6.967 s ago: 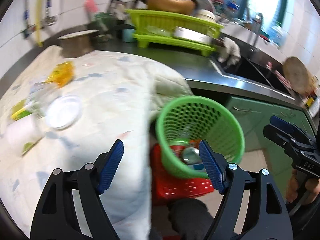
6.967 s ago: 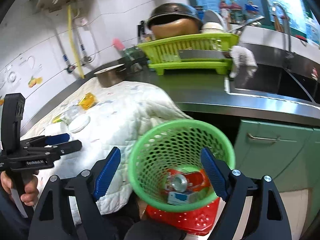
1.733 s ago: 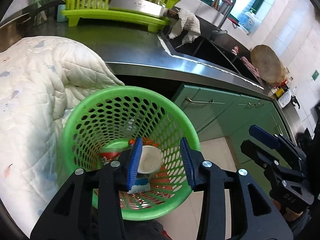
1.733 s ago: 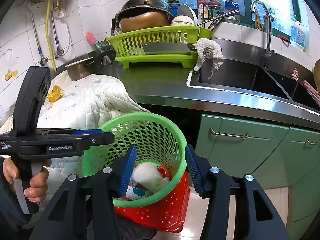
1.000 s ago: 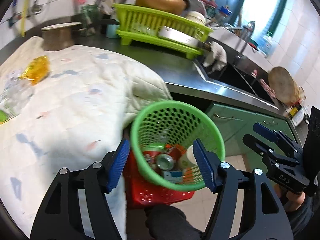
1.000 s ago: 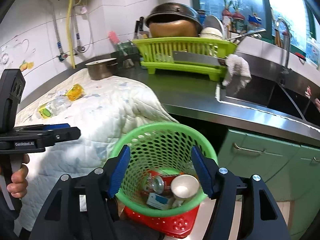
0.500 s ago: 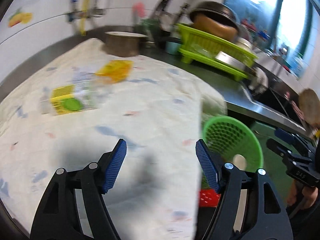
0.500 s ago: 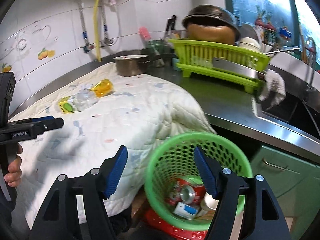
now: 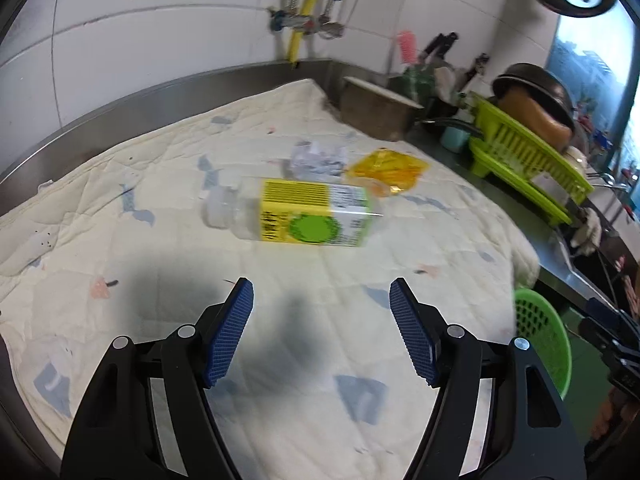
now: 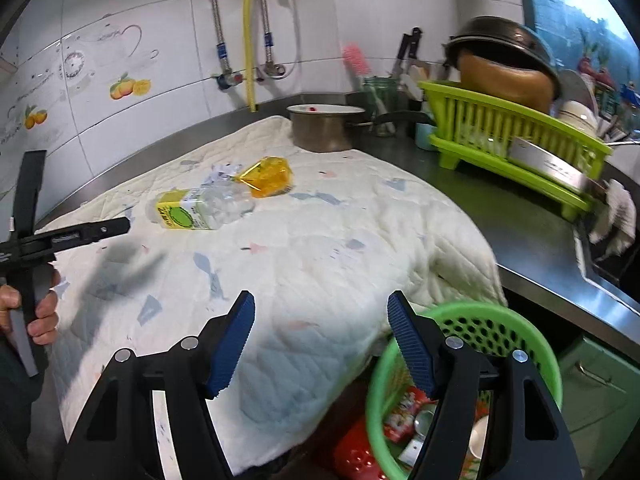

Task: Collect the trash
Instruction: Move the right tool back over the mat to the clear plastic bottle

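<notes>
A clear plastic bottle (image 9: pixel 296 216) with a yellow and green label lies on its side on the white quilt (image 9: pixel 280 360), straight ahead of my open, empty left gripper (image 9: pixel 320 328). Behind it lie a crumpled white paper (image 9: pixel 318 160) and a yellow wrapper (image 9: pixel 386 170). The right wrist view shows the bottle (image 10: pixel 196 210), the wrapper (image 10: pixel 268 176) and the left gripper (image 10: pixel 80 234) at far left. My right gripper (image 10: pixel 320 340) is open and empty over the quilt's edge, beside the green mesh basket (image 10: pixel 500 328) holding a can, a cup and a carton.
A metal pot (image 10: pixel 324 126) stands at the quilt's far end. A lime dish rack (image 10: pixel 516 144) with a cleaver and a dark wok sits on the steel counter, with a sink beyond. The basket (image 9: pixel 540 340) stands on a red crate (image 10: pixel 352 456) below the counter edge.
Both grippers have swung left from the basket to face the quilt. The left gripper has come closer to the bottle, now centred ahead of it. Both stay open.
</notes>
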Motion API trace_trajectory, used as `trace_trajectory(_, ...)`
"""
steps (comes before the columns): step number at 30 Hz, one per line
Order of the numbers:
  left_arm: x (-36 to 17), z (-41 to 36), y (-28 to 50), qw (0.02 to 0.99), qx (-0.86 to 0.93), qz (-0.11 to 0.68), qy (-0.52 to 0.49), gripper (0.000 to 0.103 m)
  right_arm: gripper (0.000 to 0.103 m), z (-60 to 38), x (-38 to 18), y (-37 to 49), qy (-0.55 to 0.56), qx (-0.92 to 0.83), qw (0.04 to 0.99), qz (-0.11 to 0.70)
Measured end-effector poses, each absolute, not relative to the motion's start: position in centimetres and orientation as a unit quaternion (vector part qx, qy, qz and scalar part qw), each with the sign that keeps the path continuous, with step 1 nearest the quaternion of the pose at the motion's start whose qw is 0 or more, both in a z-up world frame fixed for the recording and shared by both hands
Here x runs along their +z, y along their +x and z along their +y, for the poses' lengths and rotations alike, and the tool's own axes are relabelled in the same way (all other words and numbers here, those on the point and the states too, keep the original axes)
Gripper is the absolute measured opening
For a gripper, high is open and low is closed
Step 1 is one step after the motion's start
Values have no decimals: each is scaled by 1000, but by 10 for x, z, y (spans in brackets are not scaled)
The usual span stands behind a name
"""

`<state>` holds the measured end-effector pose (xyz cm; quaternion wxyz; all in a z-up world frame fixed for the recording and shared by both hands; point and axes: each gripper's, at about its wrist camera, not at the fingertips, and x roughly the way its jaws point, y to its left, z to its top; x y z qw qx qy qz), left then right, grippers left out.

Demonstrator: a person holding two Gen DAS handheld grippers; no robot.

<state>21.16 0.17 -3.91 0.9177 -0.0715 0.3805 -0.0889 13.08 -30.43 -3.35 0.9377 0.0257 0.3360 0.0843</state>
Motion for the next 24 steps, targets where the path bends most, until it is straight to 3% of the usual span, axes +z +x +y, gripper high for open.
trace_trajectory(24,-65,70,222,919,19,371,-129,70,67,-172,-44,252,-109,255,891,359)
